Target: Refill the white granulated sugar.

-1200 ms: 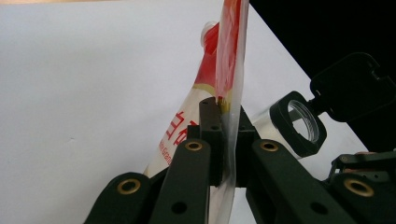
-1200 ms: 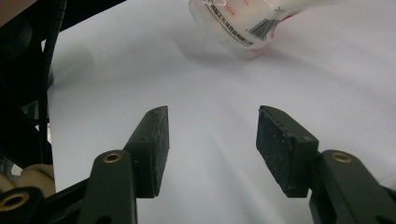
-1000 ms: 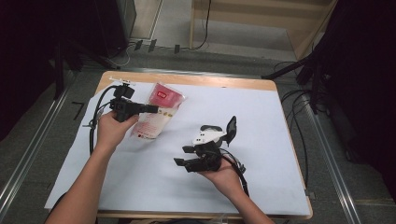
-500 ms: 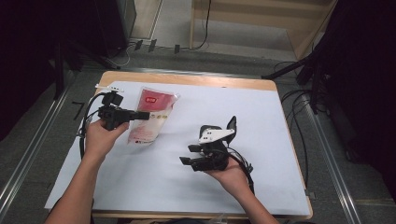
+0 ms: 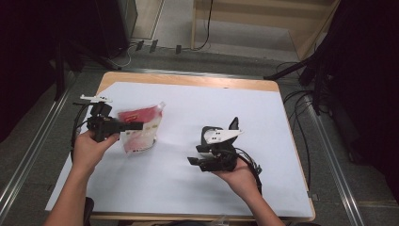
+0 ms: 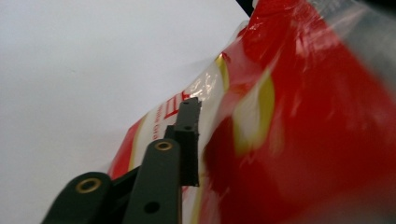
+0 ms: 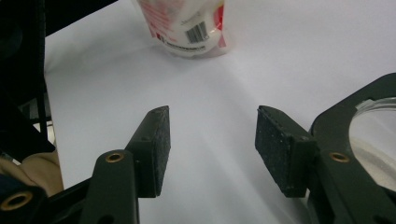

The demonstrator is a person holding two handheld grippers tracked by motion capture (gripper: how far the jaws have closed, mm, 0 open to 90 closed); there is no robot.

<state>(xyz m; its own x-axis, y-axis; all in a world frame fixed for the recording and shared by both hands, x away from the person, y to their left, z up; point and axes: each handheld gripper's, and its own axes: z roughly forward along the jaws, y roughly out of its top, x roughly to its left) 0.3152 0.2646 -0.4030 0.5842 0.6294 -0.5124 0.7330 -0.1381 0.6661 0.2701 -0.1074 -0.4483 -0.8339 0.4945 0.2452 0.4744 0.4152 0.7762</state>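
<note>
Glossy red-white plastic pouch [image 5: 140,130], crinkled, between just-opening left gripper [image 5: 134,125] jaws; matte black right gripper [image 5: 194,163] apart, empty.

Grey floor [image 5: 235,61] (cables trailing) surrounds the white-covered wooden table [image 5: 188,81].

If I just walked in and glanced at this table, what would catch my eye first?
Most likely the red and white pouch, the one splash of colour on the white sheet, lying left of centre. The left gripper reaches over it; its jaws have just been opening, with the pouch close against them. The right gripper, held open over bare sheet nearer the middle, points toward the pouch.
</note>
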